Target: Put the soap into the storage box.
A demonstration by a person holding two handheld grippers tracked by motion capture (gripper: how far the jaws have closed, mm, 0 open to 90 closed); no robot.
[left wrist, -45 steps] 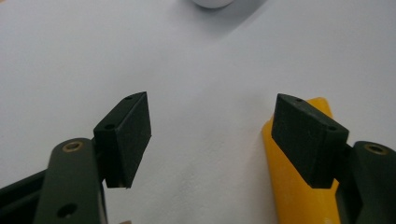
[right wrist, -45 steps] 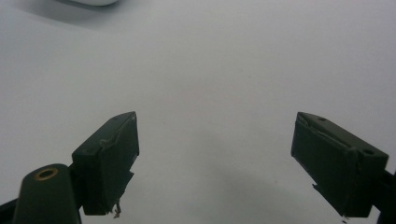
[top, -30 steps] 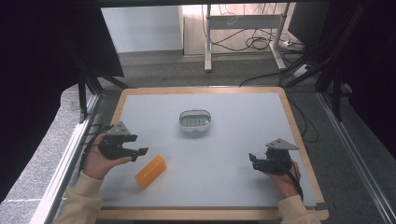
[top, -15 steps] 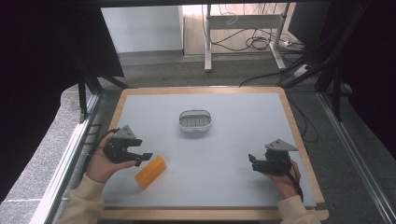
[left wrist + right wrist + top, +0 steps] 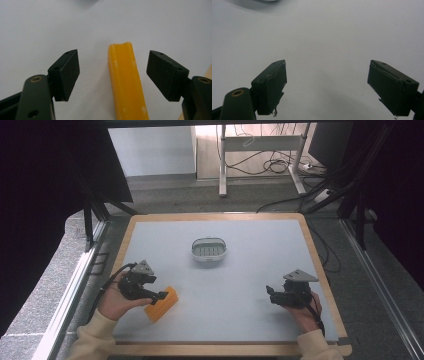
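My left gripper (image 5: pixel 161 295) sits at the near left of the table (image 5: pixel 260 250), its tips over the near end of the yellow block (image 5: pixel 162 304). In the left gripper view the block (image 5: pixel 126 80) runs straight up the middle between my two jaws, with bare table showing on either side of it, so the pads (image 5: pixel 65 73) do not touch it. The jaws have just been opening and now stand wide, with the block between them but not gripped. The block's near end is cut off by the bottom of that view, and from above my gripper hides part of that same end, so I cannot say whether the tips rest on the table or hang just over it.

The block lies flat, in front of the white dish (image 5: pixel 210 250) and to its left, well apart from it. The dish looks ribbed inside, perhaps a soap dish, though it is too small to be sure.

My right gripper (image 5: pixel 270 293) is in front of the dish and to its right, well apart from it. Its jaws are spread wide over bare table, with nothing between the pads (image 5: pixel 270 85).
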